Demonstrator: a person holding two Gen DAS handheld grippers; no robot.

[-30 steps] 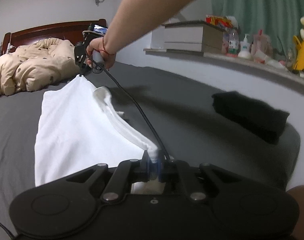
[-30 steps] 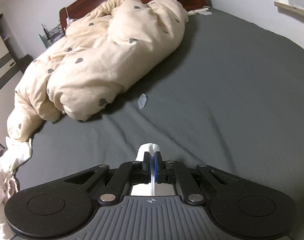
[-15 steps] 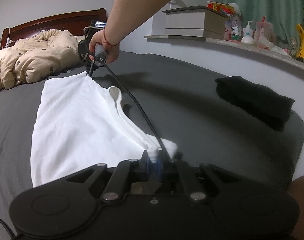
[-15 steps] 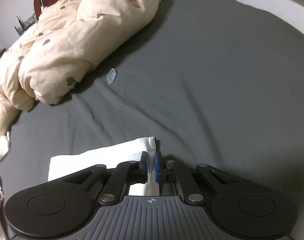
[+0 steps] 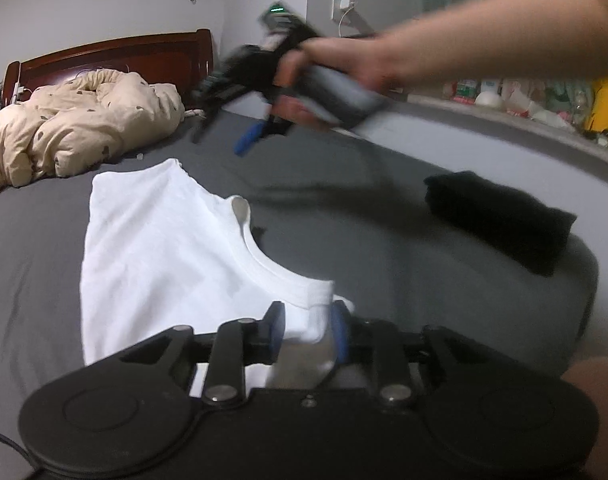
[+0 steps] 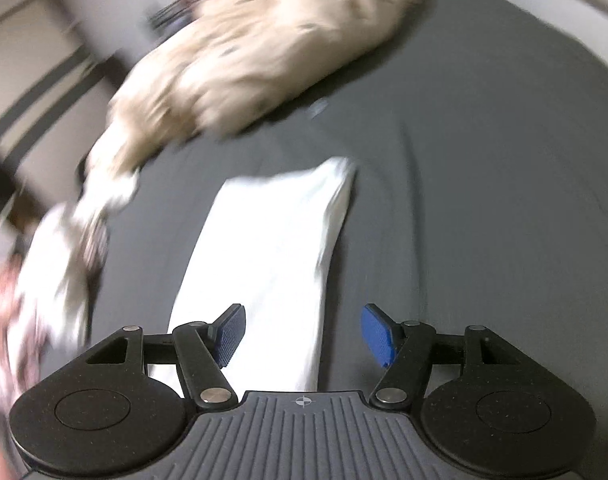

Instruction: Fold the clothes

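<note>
A white cotton T-shirt [image 5: 159, 248] lies flat on the dark grey bed sheet [image 5: 384, 240], its ribbed neckline curving along the right edge and its far corner pointing toward the headboard. The left tongs [image 5: 307, 330] sit at the near shoulder of the shirt, the two blue-padded fingers [image 5: 275, 330] standing a little apart with a fold of white cloth bunched between them; the cloth touches the right pad, but the pads are not pressed together on it.

In the left wrist view the right tongs [image 5: 219, 136] hang in the air above the far part of the bed, blurred, held by a bare hand [image 5: 328, 88] and forearm that reach in from the right. Their fingers are spread and carry nothing. The right wrist view shows the same: the right tongs [image 6: 304, 338] have their blue pads [image 6: 378, 338] wide apart, with the white shirt [image 6: 271, 256] lying on the sheet below and beyond them, untouched.

A crumpled beige quilt with dark spots [image 5: 71, 128] is heaped at the far left against a reddish-brown wooden headboard [image 5: 111, 60]. A folded black garment [image 5: 500, 220] rests on the right side of the bed, well apart from the shirt. Beyond it a ledge [image 5: 504, 116] along the wall carries blurred bottles and packets.
</note>
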